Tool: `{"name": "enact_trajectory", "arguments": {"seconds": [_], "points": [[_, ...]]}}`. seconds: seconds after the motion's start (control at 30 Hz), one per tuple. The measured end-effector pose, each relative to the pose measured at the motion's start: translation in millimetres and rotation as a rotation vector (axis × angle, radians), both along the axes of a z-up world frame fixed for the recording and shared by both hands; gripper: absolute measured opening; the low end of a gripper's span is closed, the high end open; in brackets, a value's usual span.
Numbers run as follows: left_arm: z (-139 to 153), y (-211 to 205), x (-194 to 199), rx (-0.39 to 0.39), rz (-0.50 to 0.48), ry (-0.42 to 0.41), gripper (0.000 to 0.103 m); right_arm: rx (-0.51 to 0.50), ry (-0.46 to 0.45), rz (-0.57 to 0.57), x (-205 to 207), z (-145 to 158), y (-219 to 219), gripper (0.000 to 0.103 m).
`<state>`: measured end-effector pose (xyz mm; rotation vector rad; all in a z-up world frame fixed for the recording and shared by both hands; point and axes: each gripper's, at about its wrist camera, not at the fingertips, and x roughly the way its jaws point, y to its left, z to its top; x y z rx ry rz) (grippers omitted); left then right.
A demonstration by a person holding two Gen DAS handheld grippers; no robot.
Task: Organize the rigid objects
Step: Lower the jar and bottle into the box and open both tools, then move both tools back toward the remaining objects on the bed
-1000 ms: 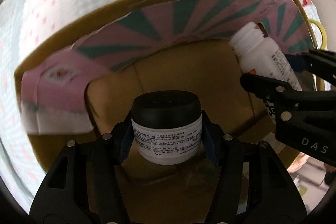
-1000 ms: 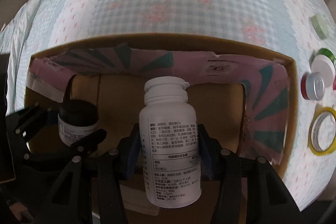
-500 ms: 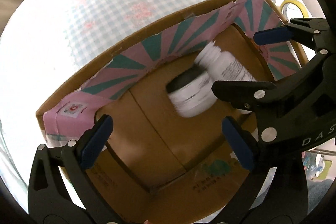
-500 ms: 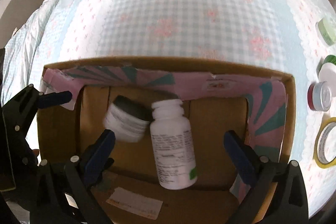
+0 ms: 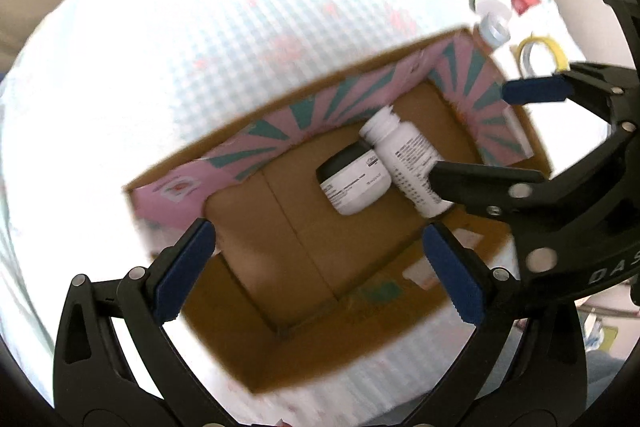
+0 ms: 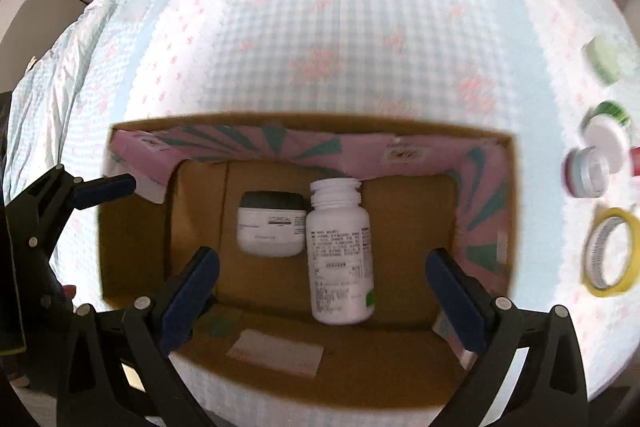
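An open cardboard box (image 6: 400,379) (image 5: 240,331) with pink-and-teal inner flaps sits on a checked cloth. On its floor lie a black-lidded white jar (image 6: 272,227) (image 5: 354,181) and, touching it on the right, a tall white bottle (image 6: 340,251) (image 5: 408,163). My left gripper (image 5: 318,267) hangs open above the box with nothing between its blue pads. My right gripper (image 6: 322,291) is also open and empty, above the bottle. Each gripper shows at the edge of the other's view.
To the right of the box on the cloth lie a yellow tape roll (image 6: 610,259) (image 5: 540,55), a red-sided round tin (image 6: 586,173), a white-lidded green container (image 6: 606,131) and a pale green roll (image 6: 606,61).
Both grippers opened wide and let go: the jar and the bottle dropped to the box floor and now lie side by side. Both grippers have risen, so the box looks smaller.
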<state>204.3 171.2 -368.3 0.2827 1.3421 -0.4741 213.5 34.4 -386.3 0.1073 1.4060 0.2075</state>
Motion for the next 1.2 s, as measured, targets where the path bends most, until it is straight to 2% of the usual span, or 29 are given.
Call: {"name": "enact_trajectory", "arguments": {"seconds": [0.13,0.27,0.53,0.87,1.03,1.2], "points": [[56,16,-14,-0.023,0.073,-0.051,0.103,-0.004,-0.013,-0.011,-13,52,-2,0.103],[108,27,-36,-0.044,0.135,-0.114,0.103,-0.031,-0.088,-0.028,-38,114,-1,0.103],[177,29,-73,-0.065,0.226,-0.215,0.103,-0.074,-0.204,-0.088,-77,187,-7,0.103],[231,9,-109,-0.147,0.204,-0.279,0.103,-0.121,-0.313,-0.227,-128,245,-43,0.103],[241,-24,-115,-0.143,0.206,-0.296,0.103,-0.154,-0.366,-0.267,-149,265,-79,0.103],[247,-73,-122,-0.13,0.221,-0.33,0.103,-0.132,-0.404,-0.329,-165,273,-131,0.103]]}}
